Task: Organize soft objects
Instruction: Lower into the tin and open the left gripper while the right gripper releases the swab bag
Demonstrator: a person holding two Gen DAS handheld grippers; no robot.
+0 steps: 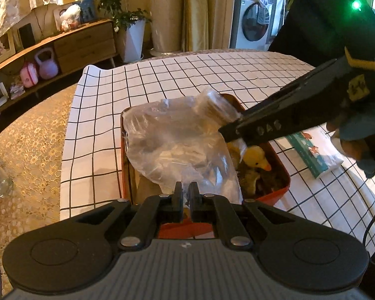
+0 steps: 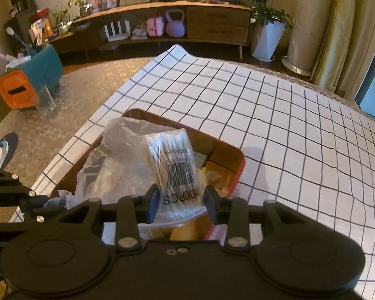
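Observation:
An orange box (image 1: 280, 192) stands on the checked tablecloth (image 1: 107, 115). A yellow plush duck (image 1: 256, 160) lies inside it. Over the box hangs a crumpled clear plastic bag (image 1: 172, 145), and my left gripper (image 1: 186, 192) is shut on its near edge. My right gripper (image 2: 181, 200) is shut on a pack of cotton swabs (image 2: 172, 165), held above the box (image 2: 237, 172) and against the bag (image 2: 112, 155). In the left wrist view the right gripper (image 1: 227, 130) reaches in from the right with the swab pack (image 1: 215, 105). Whether the pack is inside the bag is unclear.
A flat pack of tissues (image 1: 315, 152) lies on the cloth right of the box. The table's left edge (image 2: 70, 147) drops to a patterned carpet. A teal and orange bin (image 2: 27, 85) stands on the floor. A low wooden cabinet (image 2: 212, 22) and a potted plant (image 2: 267, 32) line the far wall.

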